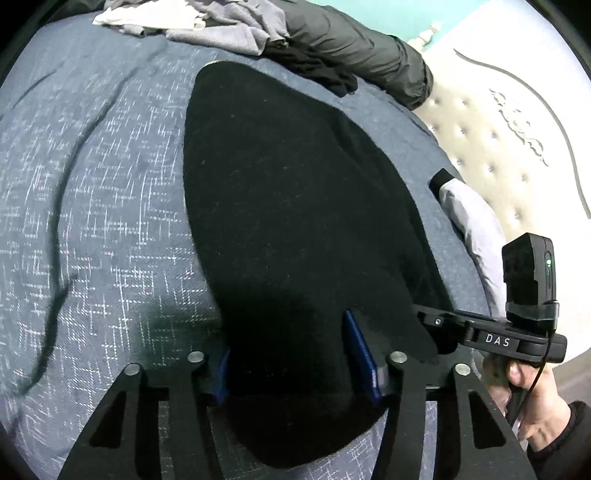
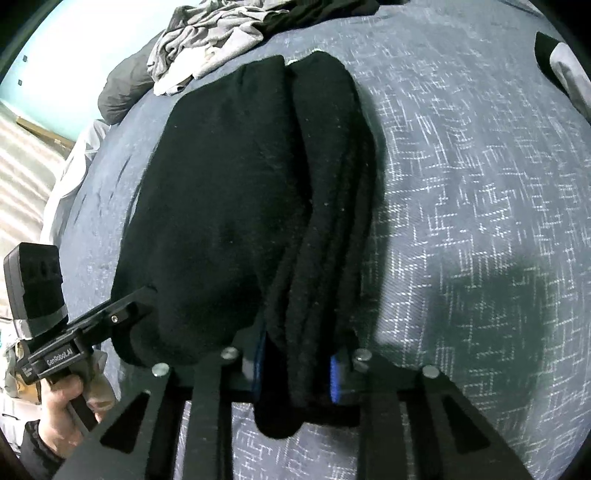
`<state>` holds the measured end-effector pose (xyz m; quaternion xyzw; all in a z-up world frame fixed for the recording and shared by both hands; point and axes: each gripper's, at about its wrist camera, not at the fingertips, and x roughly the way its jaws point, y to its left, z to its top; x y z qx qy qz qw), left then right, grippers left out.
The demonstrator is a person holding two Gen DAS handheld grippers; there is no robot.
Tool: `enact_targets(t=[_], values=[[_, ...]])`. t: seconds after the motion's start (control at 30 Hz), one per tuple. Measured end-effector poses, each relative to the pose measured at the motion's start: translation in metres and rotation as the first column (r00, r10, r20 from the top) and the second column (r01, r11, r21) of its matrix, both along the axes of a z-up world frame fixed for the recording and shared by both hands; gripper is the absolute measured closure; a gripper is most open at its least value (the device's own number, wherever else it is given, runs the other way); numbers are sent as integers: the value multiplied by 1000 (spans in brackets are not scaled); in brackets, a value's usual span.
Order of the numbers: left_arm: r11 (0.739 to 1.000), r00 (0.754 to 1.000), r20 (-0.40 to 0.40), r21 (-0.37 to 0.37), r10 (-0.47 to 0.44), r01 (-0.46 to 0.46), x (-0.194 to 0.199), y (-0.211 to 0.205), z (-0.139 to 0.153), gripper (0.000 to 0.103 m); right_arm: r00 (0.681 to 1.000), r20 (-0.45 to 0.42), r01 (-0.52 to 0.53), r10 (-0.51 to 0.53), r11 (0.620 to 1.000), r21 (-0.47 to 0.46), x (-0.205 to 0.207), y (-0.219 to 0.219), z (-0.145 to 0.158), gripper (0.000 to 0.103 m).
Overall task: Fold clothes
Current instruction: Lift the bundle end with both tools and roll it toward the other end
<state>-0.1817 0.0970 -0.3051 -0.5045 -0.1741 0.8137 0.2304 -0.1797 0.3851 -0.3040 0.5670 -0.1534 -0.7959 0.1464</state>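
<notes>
A black garment (image 1: 295,192) lies lengthwise on the blue patterned bedspread (image 1: 92,184), folded into a long strip. In the right wrist view its halves lie side by side (image 2: 221,192). My left gripper (image 1: 291,363) straddles the near end. The cloth runs between its blue pads (image 1: 360,350), whose inner faces still show, so the jaws stand open around it. My right gripper (image 2: 297,373) is shut on the thick folded right edge (image 2: 325,221), which bulges between its pads. Each gripper shows in the other's view, the right gripper (image 1: 436,321) and the left gripper (image 2: 122,314), both at the garment's near corners.
A heap of grey, white and dark clothes (image 1: 229,26) sits at the far end of the bed. A grey sleeve with a black cuff (image 1: 469,221) lies at the bed's edge beside a tufted cream headboard (image 1: 498,147). A hand (image 1: 535,398) holds the right gripper.
</notes>
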Motion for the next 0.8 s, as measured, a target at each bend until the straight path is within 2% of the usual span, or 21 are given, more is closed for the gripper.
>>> enact_targets(t=[0.37, 0.63, 0.8], values=[[1000, 992, -123, -31, -8, 5, 3, 6, 49, 57, 992, -127, -30, 28, 999, -12, -4, -2, 36, 83], [1000, 980, -198, -11, -19, 17, -2, 20, 92, 59, 975, -222, -31, 25, 999, -25, -13, -4, 81, 84], [999, 970, -240, -13, -38, 36, -3, 38, 126, 59, 961, -275, -28, 21, 999, -24, -6, 16, 116, 84]])
